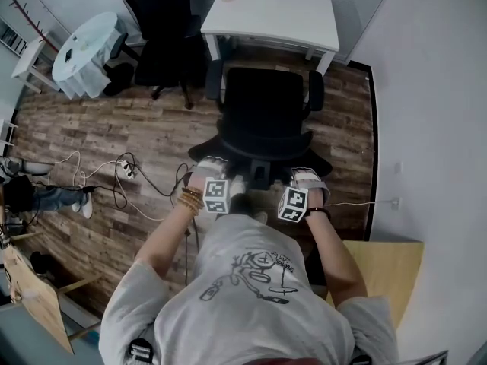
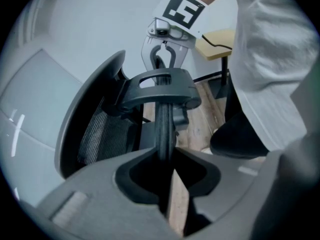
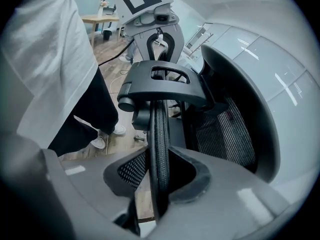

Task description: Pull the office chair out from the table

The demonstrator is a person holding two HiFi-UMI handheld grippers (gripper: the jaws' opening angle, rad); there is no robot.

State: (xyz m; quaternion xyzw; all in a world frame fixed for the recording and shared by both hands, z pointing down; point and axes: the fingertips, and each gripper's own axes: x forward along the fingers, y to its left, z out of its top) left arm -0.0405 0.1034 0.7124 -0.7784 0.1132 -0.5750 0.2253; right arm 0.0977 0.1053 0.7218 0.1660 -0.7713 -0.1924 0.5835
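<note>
The black mesh office chair [image 1: 265,116] stands on the wood floor in front of the white table [image 1: 270,14], its seat facing the table. Both grippers clamp the top edge of its backrest from behind. My left gripper [image 1: 210,167] is shut on the left part of that edge, seen as a thin black rim [image 2: 163,129] running between its grey fingers [image 2: 100,204]. My right gripper [image 1: 306,179] is shut on the right part, the mesh rim [image 3: 159,134] pinched between its fingers [image 3: 235,199]. Each gripper view shows the other gripper beyond the chair's black top bracket [image 2: 160,89].
A second black chair [image 1: 160,29] and a round table with a white cloth [image 1: 87,52] stand at the back left. Cables and a power strip [image 1: 125,169] lie on the floor to the left. A wooden tabletop [image 1: 380,272] is at my right, against the wall.
</note>
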